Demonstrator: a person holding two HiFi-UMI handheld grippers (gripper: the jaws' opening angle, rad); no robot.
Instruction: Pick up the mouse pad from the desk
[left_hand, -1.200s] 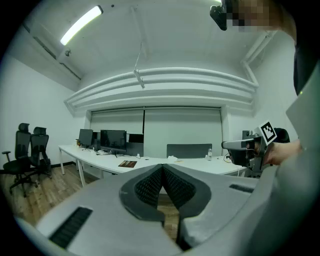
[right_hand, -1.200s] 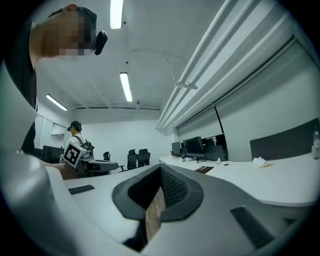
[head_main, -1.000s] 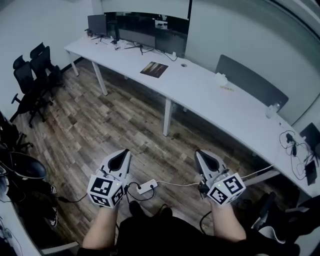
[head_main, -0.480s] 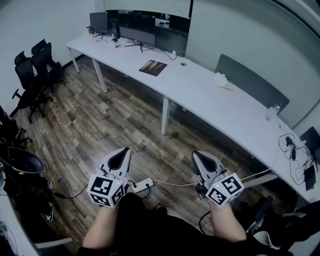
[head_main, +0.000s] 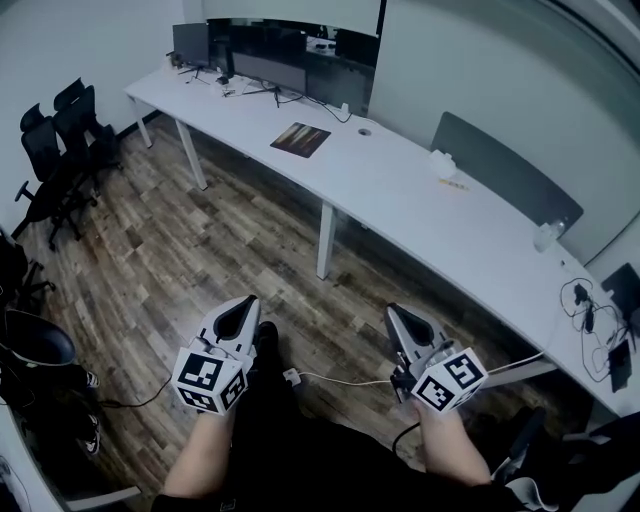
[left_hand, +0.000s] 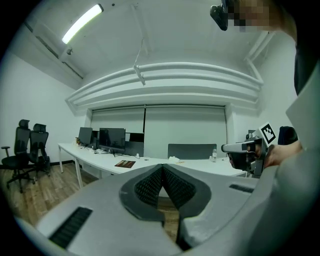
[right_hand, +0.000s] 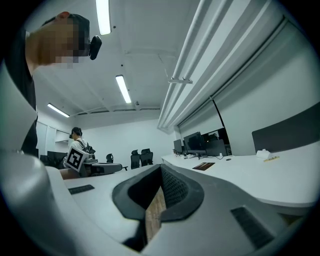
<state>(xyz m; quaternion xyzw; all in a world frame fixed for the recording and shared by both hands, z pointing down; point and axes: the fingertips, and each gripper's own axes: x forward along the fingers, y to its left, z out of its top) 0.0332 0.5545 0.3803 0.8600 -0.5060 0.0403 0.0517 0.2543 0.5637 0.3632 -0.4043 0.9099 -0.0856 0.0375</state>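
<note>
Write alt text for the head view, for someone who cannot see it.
The left gripper and right gripper, both shut and empty, are held over a wooden floor and point toward a long white desk some way ahead. A dark mouse pad lies flat on the desk, short of the monitors at its far end.

A wood-plank floor (head_main: 170, 250) fills the middle of the room. Black office chairs (head_main: 60, 130) stand grouped by the far left wall. At the far left end of the long white desk (head_main: 400, 190), dark monitors (head_main: 270, 65) stand in a row. A grey partition panel (head_main: 505, 165) rises behind its right part, and a small pale bottle (head_main: 545, 237) stands near the panel's right end. Black cables (head_main: 590, 300) lie tangled at the far right. A white cable (head_main: 340, 381) runs across the near floor. Strip lights (right_hand: 122, 89) glow on the ceiling.
</note>
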